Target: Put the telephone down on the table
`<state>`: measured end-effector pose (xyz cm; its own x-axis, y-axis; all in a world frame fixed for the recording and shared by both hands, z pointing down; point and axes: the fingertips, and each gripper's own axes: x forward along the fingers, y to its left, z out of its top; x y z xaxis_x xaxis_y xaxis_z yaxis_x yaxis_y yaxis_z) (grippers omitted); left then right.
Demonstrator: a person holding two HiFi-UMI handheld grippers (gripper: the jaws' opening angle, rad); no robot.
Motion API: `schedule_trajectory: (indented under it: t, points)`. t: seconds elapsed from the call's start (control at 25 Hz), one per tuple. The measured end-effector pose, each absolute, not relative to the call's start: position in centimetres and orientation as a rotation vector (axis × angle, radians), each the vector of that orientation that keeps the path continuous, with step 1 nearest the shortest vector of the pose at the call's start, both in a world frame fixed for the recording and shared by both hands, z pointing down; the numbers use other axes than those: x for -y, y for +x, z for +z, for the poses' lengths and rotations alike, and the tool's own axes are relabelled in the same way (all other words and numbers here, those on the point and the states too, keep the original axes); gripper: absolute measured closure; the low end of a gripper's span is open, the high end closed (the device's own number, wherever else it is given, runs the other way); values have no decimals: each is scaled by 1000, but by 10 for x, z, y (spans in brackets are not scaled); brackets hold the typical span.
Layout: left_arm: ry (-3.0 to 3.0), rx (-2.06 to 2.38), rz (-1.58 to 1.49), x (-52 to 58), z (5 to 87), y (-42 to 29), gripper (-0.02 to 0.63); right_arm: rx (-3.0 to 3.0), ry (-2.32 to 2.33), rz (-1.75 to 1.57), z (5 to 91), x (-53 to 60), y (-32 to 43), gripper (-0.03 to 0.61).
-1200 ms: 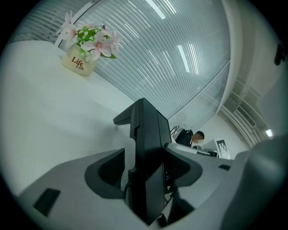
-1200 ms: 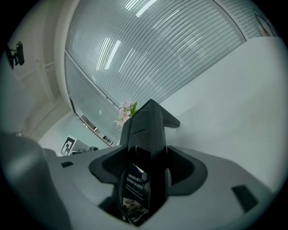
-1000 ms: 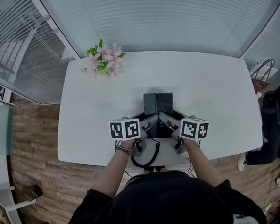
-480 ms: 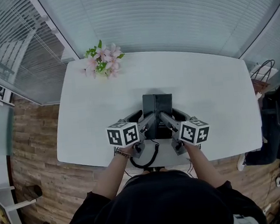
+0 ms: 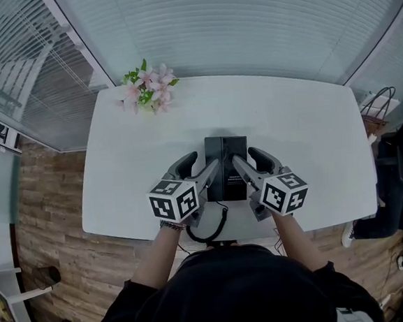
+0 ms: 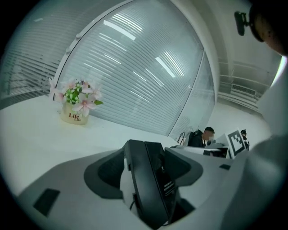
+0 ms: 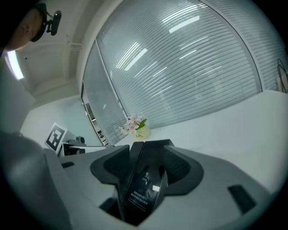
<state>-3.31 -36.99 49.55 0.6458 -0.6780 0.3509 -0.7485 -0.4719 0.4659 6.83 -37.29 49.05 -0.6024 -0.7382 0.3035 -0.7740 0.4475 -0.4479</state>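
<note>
The white surface (image 5: pixel 295 113) is bare apart from a flower pot (image 5: pixel 150 91) at its far left corner, which leaves the middle free for setting something down. The black telephone (image 5: pixel 227 163) is well apart from the flower pot, nearer the person and over the surface's middle. It is gripped from both sides, probably because its body is too broad and awkward for one grip. The left tongs (image 6: pixel 148 152) clamp the side toward the flower pot. The right tongs (image 7: pixel 148 152) take the side away from it, their jaws wide and closing on the telephone between them. The coiled cord (image 5: pixel 218 229) hangs slack over the edge farthest from the flower pot, so it does not pull on the telephone.
</note>
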Motion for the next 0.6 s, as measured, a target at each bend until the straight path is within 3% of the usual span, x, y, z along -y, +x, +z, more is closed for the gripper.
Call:
schedule_trajectory:
  t: [0.6]
  points:
    - [2523,1199,76,366,397,-31,354,2833,1420,522,383,369,67,381]
